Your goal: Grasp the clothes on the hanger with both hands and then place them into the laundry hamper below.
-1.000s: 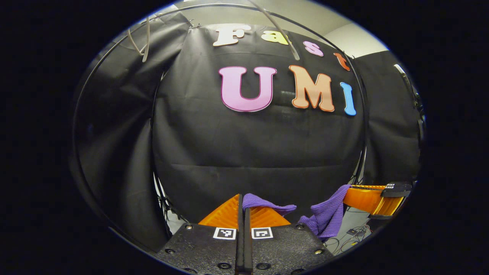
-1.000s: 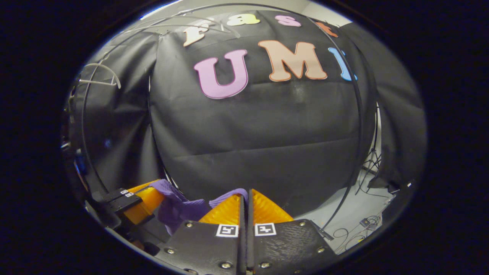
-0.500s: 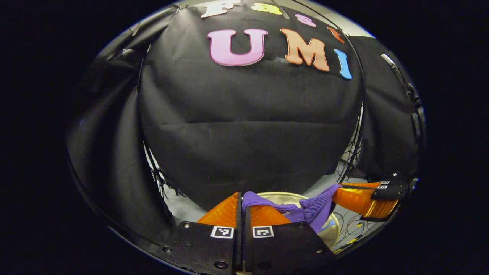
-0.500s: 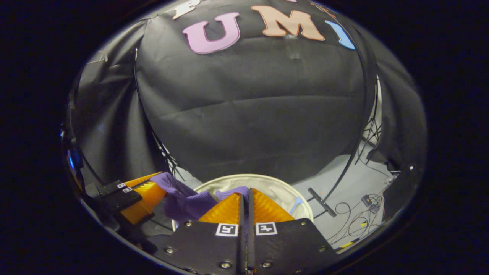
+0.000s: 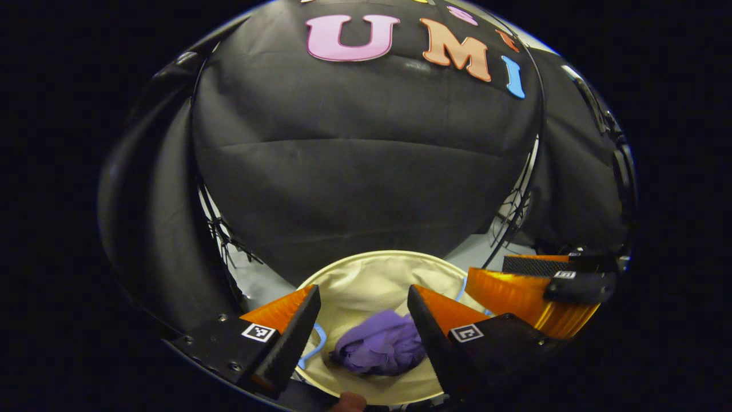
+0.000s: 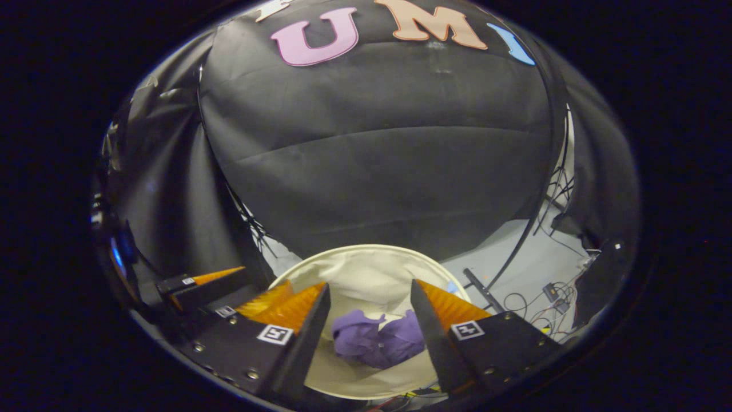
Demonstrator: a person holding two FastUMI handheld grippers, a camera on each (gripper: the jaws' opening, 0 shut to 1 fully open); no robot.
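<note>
2 spread claws, crumpled purple clothes (image 5: 380, 348), round hamper (image 5: 366, 269)

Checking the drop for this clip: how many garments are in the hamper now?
1: a crumpled purple garment lies on the bottom of the cream hamper, seen between the open left gripper fingers. Anything beneath it would be hidden.

The clothes (image 5: 380, 349) lie inside the laundry hamper (image 5: 366, 269), below both grippers.

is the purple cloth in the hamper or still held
In the hamper: the purple cloth lies bunched on the hamper's floor, and both the left gripper and right gripper are open.
</note>
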